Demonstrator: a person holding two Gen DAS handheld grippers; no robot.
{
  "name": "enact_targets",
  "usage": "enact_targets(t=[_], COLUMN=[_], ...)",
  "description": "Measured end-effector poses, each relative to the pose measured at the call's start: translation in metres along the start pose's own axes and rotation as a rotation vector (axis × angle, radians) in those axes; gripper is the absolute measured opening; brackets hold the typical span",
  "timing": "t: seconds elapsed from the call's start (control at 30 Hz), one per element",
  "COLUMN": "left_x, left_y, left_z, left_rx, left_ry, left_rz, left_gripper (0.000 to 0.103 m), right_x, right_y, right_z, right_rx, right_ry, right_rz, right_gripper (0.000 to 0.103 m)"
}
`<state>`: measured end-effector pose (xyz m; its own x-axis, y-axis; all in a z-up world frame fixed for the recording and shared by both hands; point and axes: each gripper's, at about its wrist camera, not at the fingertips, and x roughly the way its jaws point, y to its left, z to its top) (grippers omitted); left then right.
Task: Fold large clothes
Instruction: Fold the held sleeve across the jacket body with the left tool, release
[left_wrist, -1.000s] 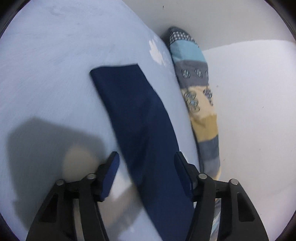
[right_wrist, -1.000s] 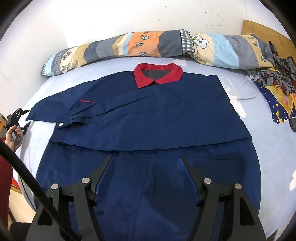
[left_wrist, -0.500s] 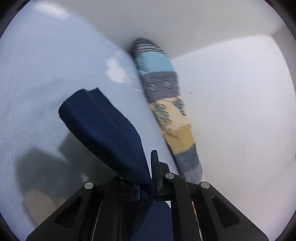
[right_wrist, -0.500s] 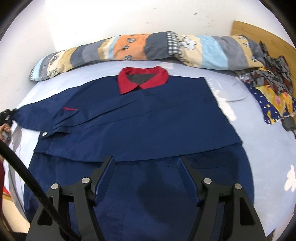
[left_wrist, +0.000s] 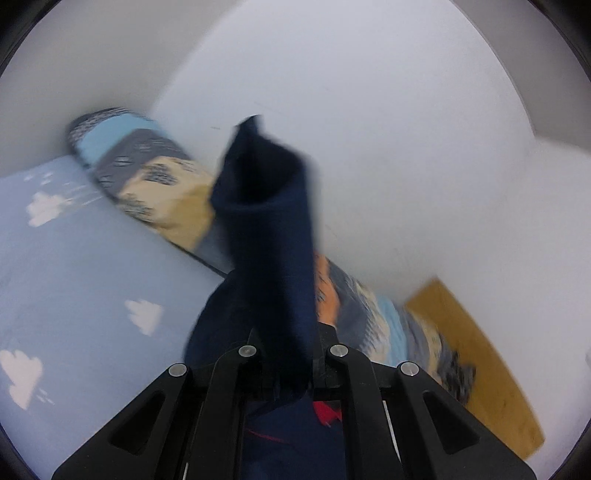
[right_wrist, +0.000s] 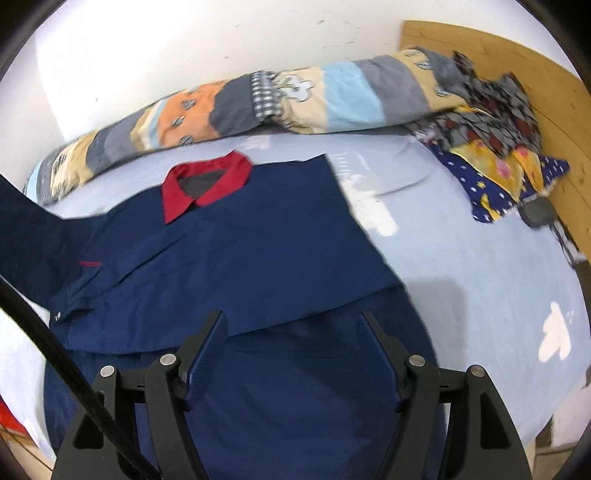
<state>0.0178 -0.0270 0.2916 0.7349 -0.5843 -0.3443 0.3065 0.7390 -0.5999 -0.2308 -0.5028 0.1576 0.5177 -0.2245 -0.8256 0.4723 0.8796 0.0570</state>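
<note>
the left gripper (left_wrist: 286, 354) pinches the dark blue cloth sleeve (left_wrist: 266, 229) (blurry, its fingertips hidden); the right gripper (right_wrist: 295, 354) is opening, nothing between, over the dark blue red-collared shirt (right_wrist: 240, 266).

The matte black plastic left gripper (left_wrist: 286, 363) fills the bottom of its frame: angular, triangulated linkage arms with cut-out openings, joined by four round silver pivot screws in a row. The matte black plastic right gripper (right_wrist: 293, 356), at the bottom of its own frame, has the same build and silver screws, plus two slanted fingers faced with ribbed dark blue pads (right_wrist: 207, 354). A thin black cable (right_wrist: 55, 354), or possibly a rod, crosses the lower left corner diagonally.
</note>
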Motion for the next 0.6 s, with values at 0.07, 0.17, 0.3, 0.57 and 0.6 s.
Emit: enact_targets(t=[0.07, 0.17, 0.3, 0.57, 0.6], left_x=[0.013, 0.037, 0.073, 0.191, 0.213], left_y=[-0.038, -0.101, -0.171, -0.252, -0.254], left_z=[-0.015, -0.047, -0.102, -0.231, -0.255], left_rx=[0.04, 0.104, 0.157, 0.205, 0.212], left_ry=[0.036, 0.102, 0.182, 0.356, 0.379], left_rz=[-0.025, -0.062, -0.118, -0.099, -0.068], left_gripper=[0.008, 0.008, 0.008, 0.008, 0.008], right_x=[-0.01, -0.026, -0.042, -0.069, -0.071], right_y=[-0.011, -0.025, -0.047, -0.089, -0.092], right_z=[0.002, 0.004, 0.006, 0.006, 0.005], right_rx=[0.013, 0.022, 0.081, 0.177, 0.185], right_ry=[-0.037, -0.095, -0.128, -0.186, -0.187], right_rz=[-0.026, -0.07, -0.056, -0.069, -0.067], right_gripper=[0.076, 0.076, 0.076, 0.076, 0.076])
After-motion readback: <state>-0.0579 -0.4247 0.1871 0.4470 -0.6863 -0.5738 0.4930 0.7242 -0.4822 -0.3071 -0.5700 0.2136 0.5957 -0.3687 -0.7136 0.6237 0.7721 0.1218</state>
